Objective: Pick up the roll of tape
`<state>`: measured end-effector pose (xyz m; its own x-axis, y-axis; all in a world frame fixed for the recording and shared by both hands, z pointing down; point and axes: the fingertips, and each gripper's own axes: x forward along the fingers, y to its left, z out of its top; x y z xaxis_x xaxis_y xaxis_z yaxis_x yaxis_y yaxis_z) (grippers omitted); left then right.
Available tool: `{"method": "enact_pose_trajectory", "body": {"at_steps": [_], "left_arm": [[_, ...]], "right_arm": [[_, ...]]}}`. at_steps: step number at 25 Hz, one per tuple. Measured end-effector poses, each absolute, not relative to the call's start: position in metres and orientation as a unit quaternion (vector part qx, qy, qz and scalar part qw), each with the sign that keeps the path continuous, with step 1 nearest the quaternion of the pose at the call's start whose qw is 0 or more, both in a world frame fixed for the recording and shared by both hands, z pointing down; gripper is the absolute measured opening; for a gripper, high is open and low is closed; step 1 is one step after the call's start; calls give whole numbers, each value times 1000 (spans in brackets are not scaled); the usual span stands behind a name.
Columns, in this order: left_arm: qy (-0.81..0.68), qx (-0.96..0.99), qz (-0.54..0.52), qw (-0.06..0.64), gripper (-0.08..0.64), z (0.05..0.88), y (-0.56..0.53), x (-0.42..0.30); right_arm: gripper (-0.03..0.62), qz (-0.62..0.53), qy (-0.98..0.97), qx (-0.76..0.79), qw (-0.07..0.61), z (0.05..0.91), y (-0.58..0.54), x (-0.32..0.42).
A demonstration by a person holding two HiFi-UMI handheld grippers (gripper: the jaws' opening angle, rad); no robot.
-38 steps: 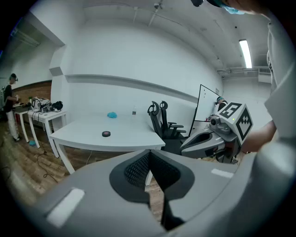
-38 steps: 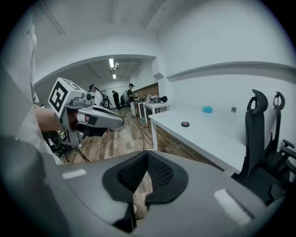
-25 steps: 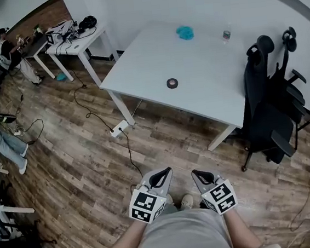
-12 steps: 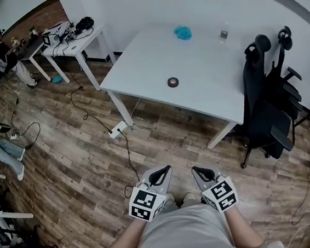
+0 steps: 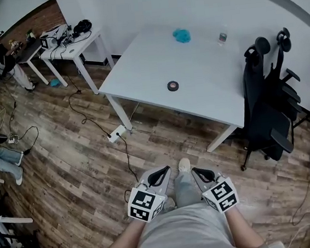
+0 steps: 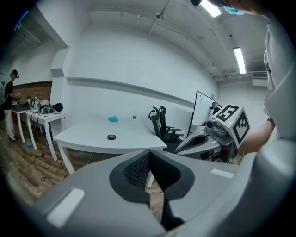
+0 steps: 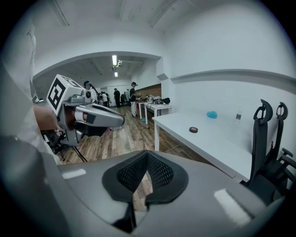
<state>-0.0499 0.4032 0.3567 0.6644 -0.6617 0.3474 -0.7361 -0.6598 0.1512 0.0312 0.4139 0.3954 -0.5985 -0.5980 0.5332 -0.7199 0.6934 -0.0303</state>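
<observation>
– Wood floor [image 5: 65, 157] runs up to a white worktop [image 5: 212, 92] on the far side. Where is everything?
– The left hand-held gripper [image 5: 159, 175] is near, jaws pressed together, empty. The roll of tape [image 5: 173, 85] lies flat on the worktop's near-left part, well apart from both. The right hand-held gripper [image 5: 203, 174] is likewise closed on nothing.
– Handling?
– Probably a light, stiff ring with slick sides. I'd pinch one wall through the hole.

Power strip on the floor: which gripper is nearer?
Left. The left gripper is nearer the person and slightly right of the power strip; the right gripper lies farther right.
</observation>
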Motion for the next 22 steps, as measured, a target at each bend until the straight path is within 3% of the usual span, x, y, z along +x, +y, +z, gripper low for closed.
{"method": "enact_pose_trajectory", "body": {"at_steps": [8, 22], "left_arm": [[-391, 898, 139, 150, 18, 369, 343, -49], [-407, 891, 129, 155, 18, 368, 153, -30]], "right_arm": [[6, 142, -888, 363, 244, 413, 354, 31], [6, 142, -892, 355, 243, 410, 155, 56]]}}
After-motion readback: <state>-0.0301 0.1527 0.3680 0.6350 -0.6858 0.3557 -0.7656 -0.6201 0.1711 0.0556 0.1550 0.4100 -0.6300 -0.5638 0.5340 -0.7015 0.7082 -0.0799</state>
